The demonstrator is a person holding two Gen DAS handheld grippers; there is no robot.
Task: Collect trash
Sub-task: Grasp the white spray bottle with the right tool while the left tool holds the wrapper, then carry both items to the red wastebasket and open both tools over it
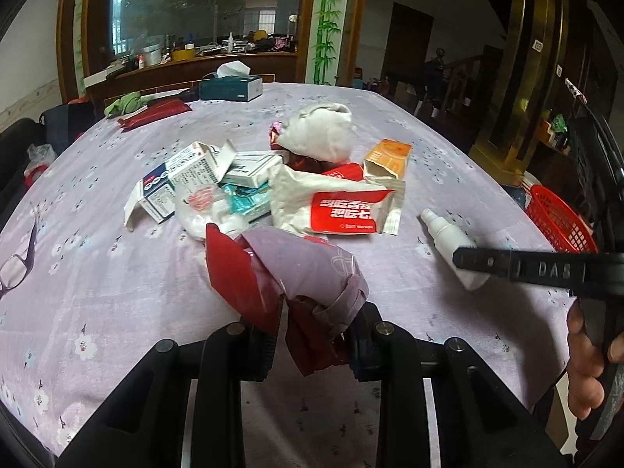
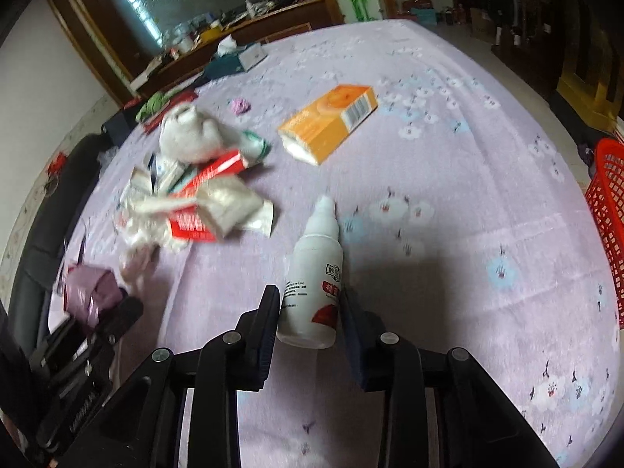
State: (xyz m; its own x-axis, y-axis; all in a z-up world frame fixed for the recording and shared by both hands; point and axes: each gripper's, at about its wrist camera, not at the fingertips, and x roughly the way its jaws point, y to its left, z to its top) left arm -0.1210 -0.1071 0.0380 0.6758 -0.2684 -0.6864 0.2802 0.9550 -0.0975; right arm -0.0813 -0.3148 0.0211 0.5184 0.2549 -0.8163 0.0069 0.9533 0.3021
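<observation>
Left tool [image 1: 312,335]: we grip a crumpled red-and-lilac wrapper [image 1: 288,277] just above the counter [image 1: 117,273].
Right tool [image 2: 310,312]: our fingers flank the lying white bottle [image 2: 314,273]; whether they clamp it, we cannot tell.
Trash pile [image 1: 273,187]: mid-counter.

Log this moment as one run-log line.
left tongs: shut on purple-red wrapper | right tongs: around white bottle, grip unclear | red basket: off table's right edge

Home dining rm: floral tablecloth [image 1: 390,117], tissue box [image 1: 231,87], cluttered sideboard [image 1: 195,62].
</observation>
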